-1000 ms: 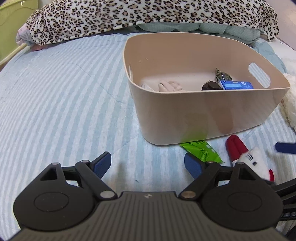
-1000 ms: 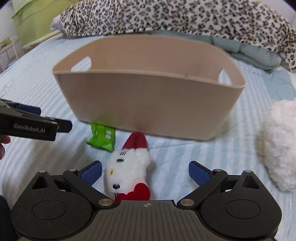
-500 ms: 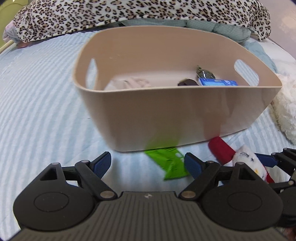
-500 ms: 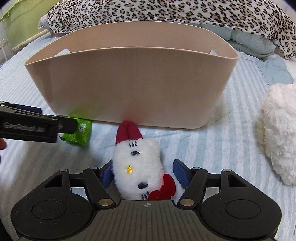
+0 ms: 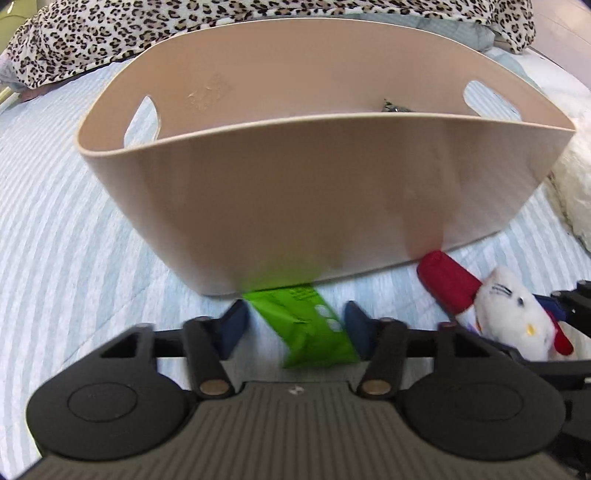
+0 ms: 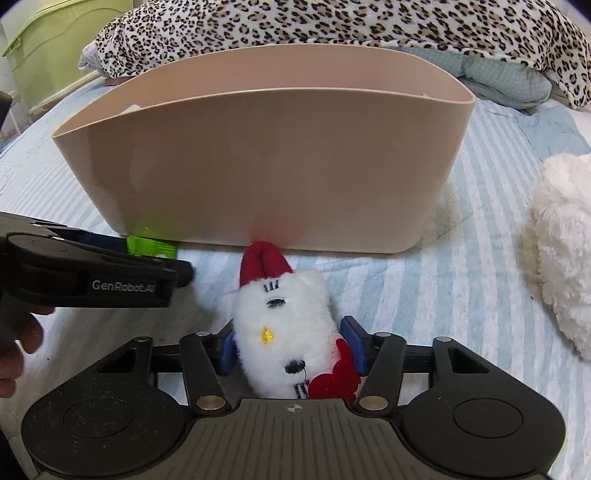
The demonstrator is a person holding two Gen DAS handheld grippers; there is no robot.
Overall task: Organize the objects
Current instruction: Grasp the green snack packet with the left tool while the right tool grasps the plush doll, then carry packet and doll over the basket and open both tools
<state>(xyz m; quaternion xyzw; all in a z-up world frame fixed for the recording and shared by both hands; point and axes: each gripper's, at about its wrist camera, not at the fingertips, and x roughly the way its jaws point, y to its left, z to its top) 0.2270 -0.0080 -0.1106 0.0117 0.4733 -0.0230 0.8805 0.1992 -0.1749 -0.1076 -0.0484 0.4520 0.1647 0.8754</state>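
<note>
The left gripper point(image 5: 295, 326) has its blue pads on either side of a green packet point(image 5: 308, 328); the right pad looks to touch the packet's edge, while a strip of bedcover shows between the left pad and the packet, so the jaws are still spread and not clamped. The packet's far end runs under the foot of the beige tub point(image 5: 325, 192) and is cut off there; motion blur smears its print. At 3 o'clock from this gripper lies a white plush cat point(image 5: 513, 317) with a red hat, partly covered by the other tool's dark frame.

The right gripper point(image 6: 293, 349) is closed on that plush cat point(image 6: 284, 325), both blue pads pressed into the white fur; the toy's lower part is hidden behind the gripper body. Its red hat tip touches the tub's point(image 6: 273, 162) near wall at 12 o'clock. At 10 o'clock only a sliver of the green packet point(image 6: 149, 246) shows past the left tool.

The tub's contents are mostly hidden by its near wall: from the left camera just a small dark item point(image 5: 397, 107) peeks over the rim at 1 o'clock, too little to identify. A fluffy white object point(image 6: 561, 251) is cut off by the frame at 3 o'clock. All rest on the striped blue bed point(image 6: 461, 295), with a leopard-print blanket point(image 6: 332, 22) beyond.
</note>
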